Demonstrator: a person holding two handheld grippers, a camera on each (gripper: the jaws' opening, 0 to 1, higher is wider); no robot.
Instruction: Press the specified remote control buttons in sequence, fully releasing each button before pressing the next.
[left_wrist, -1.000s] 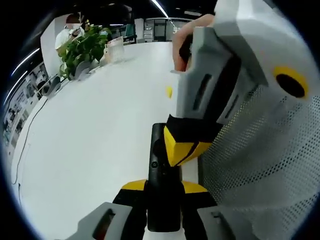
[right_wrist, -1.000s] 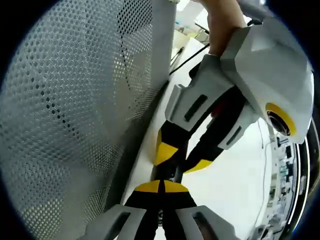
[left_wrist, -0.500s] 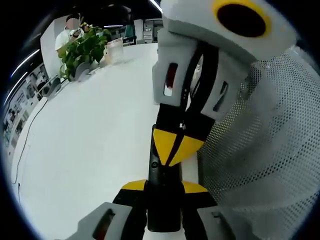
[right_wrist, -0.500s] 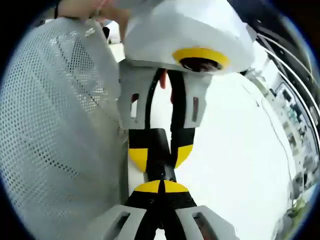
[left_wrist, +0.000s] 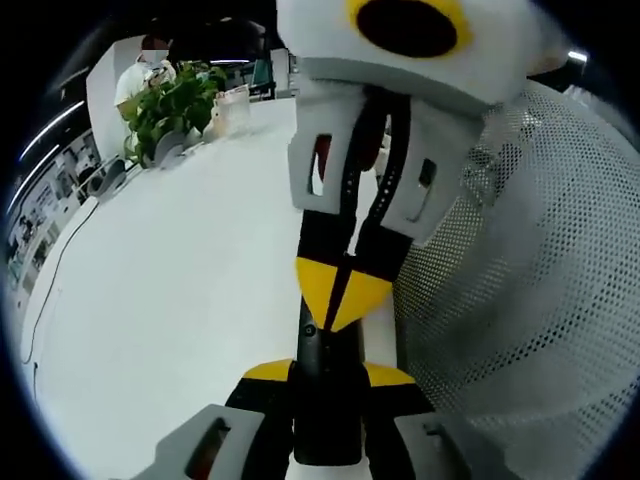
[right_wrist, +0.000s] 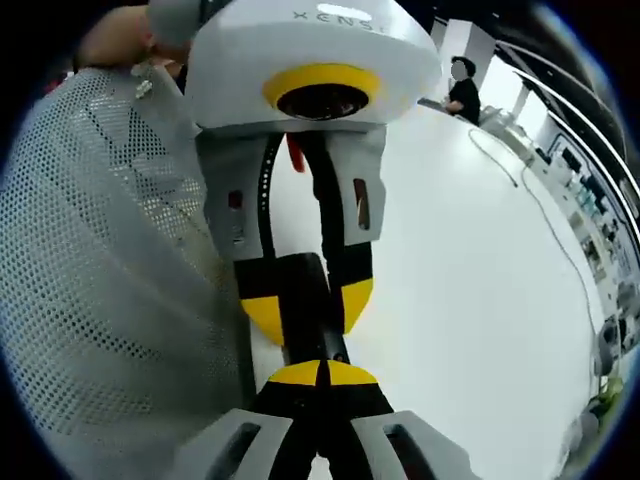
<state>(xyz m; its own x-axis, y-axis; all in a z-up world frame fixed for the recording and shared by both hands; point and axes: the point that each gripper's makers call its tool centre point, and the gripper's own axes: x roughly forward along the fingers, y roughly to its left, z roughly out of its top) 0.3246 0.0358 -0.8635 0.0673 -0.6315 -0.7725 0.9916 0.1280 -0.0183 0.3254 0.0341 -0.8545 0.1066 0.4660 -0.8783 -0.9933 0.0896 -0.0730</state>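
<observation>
A slim black remote (left_wrist: 326, 420) lies lengthwise between the yellow pads of my left gripper (left_wrist: 328, 375), which is shut on it just above the white table (left_wrist: 170, 290). My right gripper (left_wrist: 342, 288) comes down from the top of the left gripper view, jaws shut, with its yellow tips resting on the remote's far part near a small round button. In the right gripper view my right gripper (right_wrist: 321, 374) is shut at the bottom, its tips meeting the remote (right_wrist: 302, 300). The left gripper (right_wrist: 305, 312) faces it there, clamped on the remote's sides.
A white perforated metal panel (left_wrist: 520, 300) stands close beside the remote, also seen as the mesh panel (right_wrist: 110, 280). A potted plant (left_wrist: 170, 100) and a person (left_wrist: 140, 75) are at the table's far end. Thin cables (right_wrist: 550, 230) run along the table edge.
The right gripper has swung from a slant to straight head-on over the remote, its shut tips staying at the remote's far part. The left gripper still holds the remote in place.
</observation>
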